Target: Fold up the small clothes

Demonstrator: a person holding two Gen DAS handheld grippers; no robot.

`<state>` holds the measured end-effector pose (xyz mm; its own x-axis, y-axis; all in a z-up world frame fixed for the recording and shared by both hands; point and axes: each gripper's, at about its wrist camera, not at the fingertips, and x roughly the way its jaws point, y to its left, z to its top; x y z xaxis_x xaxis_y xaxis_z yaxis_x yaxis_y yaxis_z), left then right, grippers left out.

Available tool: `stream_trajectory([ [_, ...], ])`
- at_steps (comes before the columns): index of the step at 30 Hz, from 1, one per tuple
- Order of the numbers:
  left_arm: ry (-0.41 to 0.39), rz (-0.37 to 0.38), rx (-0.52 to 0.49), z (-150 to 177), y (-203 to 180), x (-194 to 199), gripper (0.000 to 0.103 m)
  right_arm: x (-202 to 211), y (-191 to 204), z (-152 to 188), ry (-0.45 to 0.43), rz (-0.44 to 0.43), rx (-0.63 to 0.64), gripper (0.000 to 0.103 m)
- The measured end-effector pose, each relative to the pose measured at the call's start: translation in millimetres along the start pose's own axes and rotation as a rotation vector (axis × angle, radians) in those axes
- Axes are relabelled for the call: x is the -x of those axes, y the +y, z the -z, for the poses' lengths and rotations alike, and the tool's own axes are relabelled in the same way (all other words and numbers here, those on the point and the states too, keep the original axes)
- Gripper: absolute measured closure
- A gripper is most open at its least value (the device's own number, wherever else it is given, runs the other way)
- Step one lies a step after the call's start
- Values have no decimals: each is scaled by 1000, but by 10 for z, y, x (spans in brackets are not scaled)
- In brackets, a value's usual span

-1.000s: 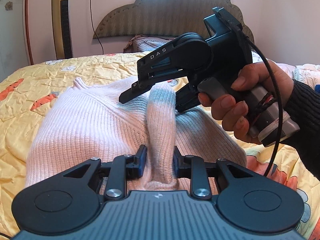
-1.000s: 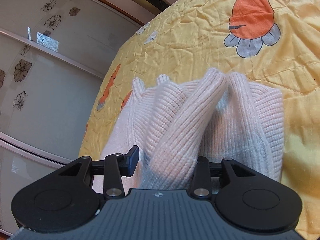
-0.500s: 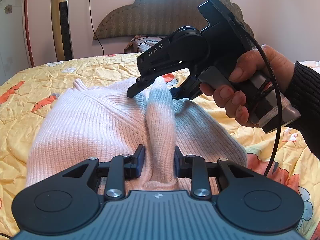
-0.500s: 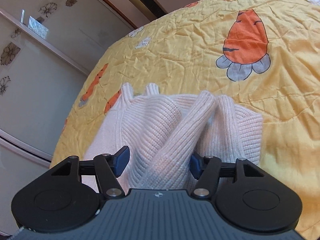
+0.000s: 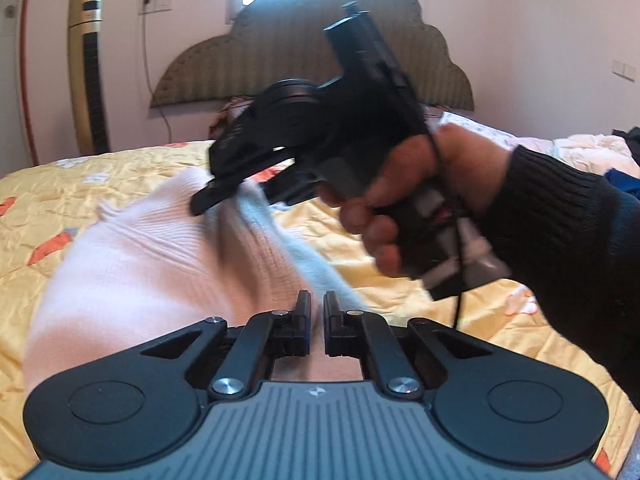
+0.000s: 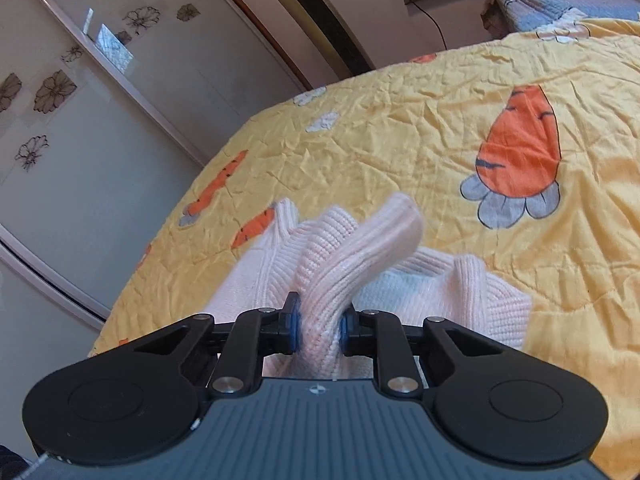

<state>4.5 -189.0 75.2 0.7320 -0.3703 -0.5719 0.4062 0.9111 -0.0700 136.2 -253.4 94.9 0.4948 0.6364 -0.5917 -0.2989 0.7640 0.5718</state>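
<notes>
A bed covered by a yellow quilted bedspread (image 6: pixel 400 128) is being used as the work surface; the fabric is creased and printed with orange carrots (image 6: pixel 520 144) on grey leaf bases. Behind the bed, a scalloped, ribbed padded headboard (image 5: pixel 312 52) is being seen against a pale wall, with a gold tower fan (image 5: pixel 88 72) standing at the left and a black cable hanging from a wall socket (image 5: pixel 156 2). Frosted sliding wardrobe doors (image 6: pixel 80 120) with flower motifs are being shown beside the bed in the right wrist view.

The pink ribbed knit sweater (image 5: pixel 152 264) is lying on the bedspread, soft and thick, with one fold raised as a ridge between the two tools. Much of it is blurred in the left wrist view.

The left gripper (image 5: pixel 316 320) is being held with its jaws pressed almost together, having just been closing; a thin edge of the sweater is lying between the black fingers, though whether the pads are pinching it cannot be told. The right gripper (image 6: pixel 318 326), its jaws also having just been closing, is pinching the raised knit fold between blue-faced pads. In the left wrist view the right gripper is being held by a hand (image 5: pixel 420 200) in a black ribbed sleeve (image 5: pixel 560 240), partly blocking the far side of the sweater.
</notes>
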Motion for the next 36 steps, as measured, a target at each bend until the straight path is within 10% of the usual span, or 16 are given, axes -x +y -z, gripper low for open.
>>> stream_trajectory([
  [4,78,68,30,87,14,-22,97,-112,-284,24,76,33,-42,81],
  [8,-66,66,-102,220,116,436,90,86,-451,186,-19,57,-131,50],
  [12,-86,-56,-60,329,368,593,15,522,-450,227,-166,43,-193,44],
  [15,-66,-72,27,362,618,701,15,576,-324,276,-136,-56,-197,40],
  [23,-33,34,728,339,1665,778,15,501,-2,868,9,-182,-230,30],
  [32,-72,-199,758,305,2347,750,15,571,-27,664,-75,-179,-319,28],
  [36,-20,-191,728,281,2486,561,15,231,-173,347,-34,-158,-401,24],
])
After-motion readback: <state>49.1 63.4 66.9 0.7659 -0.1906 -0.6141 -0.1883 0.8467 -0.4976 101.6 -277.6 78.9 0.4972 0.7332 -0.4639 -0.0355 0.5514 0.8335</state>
